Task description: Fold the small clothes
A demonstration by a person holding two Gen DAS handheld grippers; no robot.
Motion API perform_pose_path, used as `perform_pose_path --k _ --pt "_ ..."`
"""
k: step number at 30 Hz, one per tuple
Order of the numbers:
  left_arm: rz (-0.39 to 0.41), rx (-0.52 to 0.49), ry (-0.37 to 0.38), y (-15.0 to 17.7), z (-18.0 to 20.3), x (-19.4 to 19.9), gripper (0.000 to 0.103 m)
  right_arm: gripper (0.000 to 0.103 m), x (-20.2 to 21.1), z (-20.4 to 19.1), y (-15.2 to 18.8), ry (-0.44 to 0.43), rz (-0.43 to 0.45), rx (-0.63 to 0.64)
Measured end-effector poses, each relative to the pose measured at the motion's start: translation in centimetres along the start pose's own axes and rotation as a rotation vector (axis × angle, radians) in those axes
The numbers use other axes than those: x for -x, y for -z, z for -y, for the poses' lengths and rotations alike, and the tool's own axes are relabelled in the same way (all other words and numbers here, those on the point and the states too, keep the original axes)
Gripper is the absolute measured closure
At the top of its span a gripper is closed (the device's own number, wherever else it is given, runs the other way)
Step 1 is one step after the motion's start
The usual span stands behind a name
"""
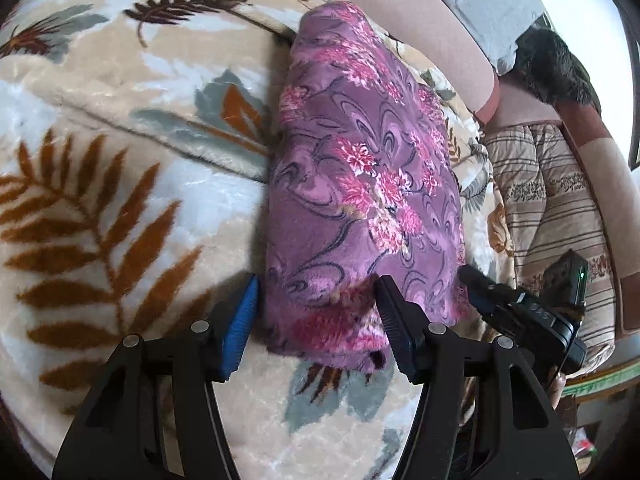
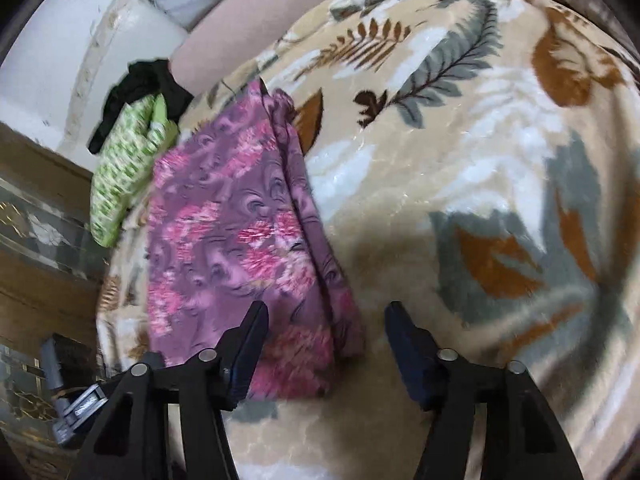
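Note:
A folded purple garment with pink flowers (image 1: 360, 184) lies lengthwise on a beige blanket with a leaf pattern (image 1: 120, 152). My left gripper (image 1: 316, 284) stands open at the garment's near end. Its blue-padded left finger is just beside the cloth edge and its right finger rests over the fabric. The right gripper (image 1: 476, 284) shows at the garment's right side. In the right wrist view the same garment (image 2: 232, 232) lies left of centre, and my right gripper (image 2: 328, 308) is open, its fingers straddling the garment's near right edge without pinching it.
A green-and-white patterned cloth (image 2: 124, 176) and a black cloth (image 2: 140, 88) lie at the blanket's far left edge, above a tiled floor (image 2: 24, 380). A striped quilt (image 1: 552, 208) and a dark furry item (image 1: 556, 68) sit to the right. A pink cushion (image 1: 420, 20) borders the back.

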State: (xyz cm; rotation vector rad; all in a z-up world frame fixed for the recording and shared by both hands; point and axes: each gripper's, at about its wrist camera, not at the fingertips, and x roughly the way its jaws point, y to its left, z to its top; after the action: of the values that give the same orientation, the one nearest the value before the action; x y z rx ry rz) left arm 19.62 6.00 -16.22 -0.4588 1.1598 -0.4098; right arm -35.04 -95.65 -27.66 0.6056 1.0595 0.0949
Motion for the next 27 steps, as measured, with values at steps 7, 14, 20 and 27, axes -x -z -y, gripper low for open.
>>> perform_pose_path --k 7,14,20,27 --pt "0.011 -0.033 -0.04 -0.3 1.1 1.1 0.092 0.091 0.6 -2.2 1.0 0.093 0.018 0.122" --pt "-0.04 -0.008 -0.118 0.3 -0.8 0.6 0.092 0.096 0.6 -1.7 2.6 0.062 -0.071 0.083" --pt "0.001 -0.011 -0.137 0.2 0.0 3.2 0.08 0.095 1.4 -1.8 2.4 0.024 -0.035 0.098" --pt "0.079 -0.012 -0.078 -3.0 0.7 5.6 0.042 0.033 3.6 -2.6 0.5 -0.013 0.061 0.113"
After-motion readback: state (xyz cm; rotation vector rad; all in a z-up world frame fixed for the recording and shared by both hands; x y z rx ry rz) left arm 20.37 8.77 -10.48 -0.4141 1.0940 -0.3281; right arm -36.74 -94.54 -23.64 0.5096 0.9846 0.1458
